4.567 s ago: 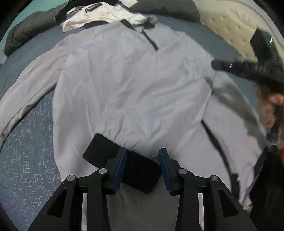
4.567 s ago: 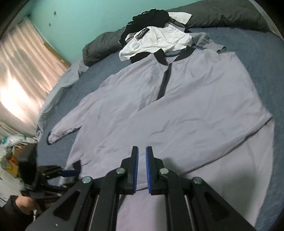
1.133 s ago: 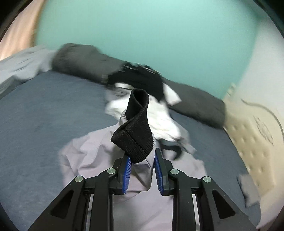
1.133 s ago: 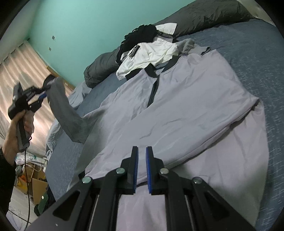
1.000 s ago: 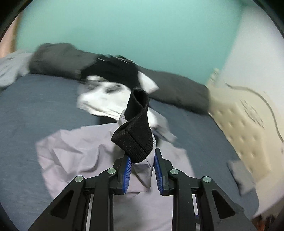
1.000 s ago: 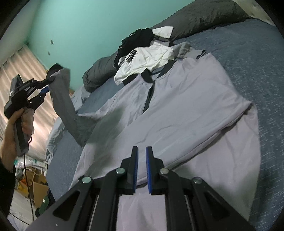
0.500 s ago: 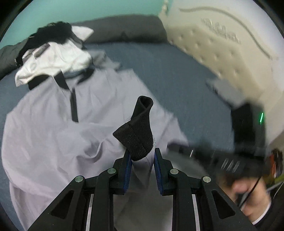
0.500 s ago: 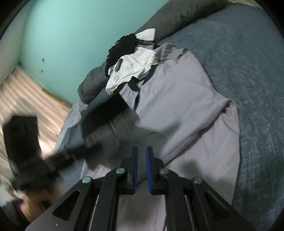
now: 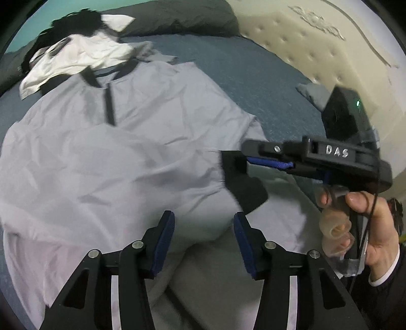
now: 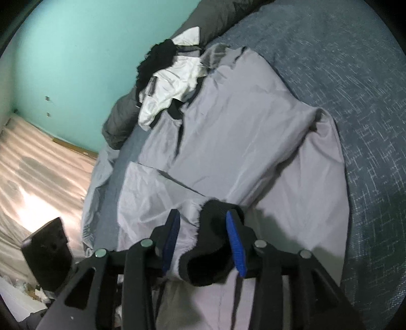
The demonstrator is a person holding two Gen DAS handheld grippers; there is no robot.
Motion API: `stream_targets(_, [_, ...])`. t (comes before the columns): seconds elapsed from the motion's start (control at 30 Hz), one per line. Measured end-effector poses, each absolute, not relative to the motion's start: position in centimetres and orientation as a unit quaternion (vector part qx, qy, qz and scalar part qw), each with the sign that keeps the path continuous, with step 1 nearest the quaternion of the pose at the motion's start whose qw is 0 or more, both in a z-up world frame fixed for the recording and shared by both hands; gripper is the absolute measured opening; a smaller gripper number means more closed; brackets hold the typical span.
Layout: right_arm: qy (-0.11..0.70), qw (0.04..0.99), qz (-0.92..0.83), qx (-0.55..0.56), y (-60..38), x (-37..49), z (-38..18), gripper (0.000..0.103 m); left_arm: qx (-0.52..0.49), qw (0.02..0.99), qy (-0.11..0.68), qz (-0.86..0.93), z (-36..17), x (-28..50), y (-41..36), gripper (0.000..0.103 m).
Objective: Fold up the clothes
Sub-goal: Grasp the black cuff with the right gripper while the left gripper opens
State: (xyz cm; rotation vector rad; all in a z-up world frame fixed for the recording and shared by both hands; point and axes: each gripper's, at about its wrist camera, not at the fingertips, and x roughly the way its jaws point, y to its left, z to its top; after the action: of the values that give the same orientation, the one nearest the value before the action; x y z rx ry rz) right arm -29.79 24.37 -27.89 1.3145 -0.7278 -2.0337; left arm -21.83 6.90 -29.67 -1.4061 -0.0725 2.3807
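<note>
A light grey jacket (image 9: 121, 142) with black collar, placket and cuffs lies spread on the blue bed (image 9: 243, 73); it also shows in the right wrist view (image 10: 241, 142). One sleeve is folded across the body, and its black cuff (image 9: 243, 185) rests on the jacket. My left gripper (image 9: 204, 228) is open and empty, just short of the cuff. My right gripper (image 10: 203, 228) is open with the black cuff (image 10: 213, 243) lying between its pads; it also shows in the left wrist view (image 9: 243, 162), reaching in from the right.
White and black clothes (image 9: 73, 50) are piled at the jacket's collar, against dark grey pillows (image 9: 177, 17). A cream tufted headboard (image 9: 317, 45) runs along the right. In the right wrist view, the bed's left edge drops to curtains and clutter (image 10: 38, 203).
My left gripper carried the cuffed sleeve across the jacket body, then opened and let the cuff drop. My right gripper opened and now straddles the cuff.
</note>
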Motion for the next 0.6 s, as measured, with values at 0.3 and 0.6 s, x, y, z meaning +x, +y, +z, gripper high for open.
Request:
stream_targets(0.3, [-0.268, 0.279, -0.775, 0.500, 25.0, -30.2, -28.7, 0.039, -0.501, 0.097, -0.090, 0.855, -29.8, -20.2, -2.2, 0.052])
stream_targets(0.6, [-0.243, 0.295, -0.773, 0.507, 23.5, -29.7, -29.1, 0.012, -0.484, 0.003, -0.130, 0.865, -29.3, -20.2, -10.5, 0.052])
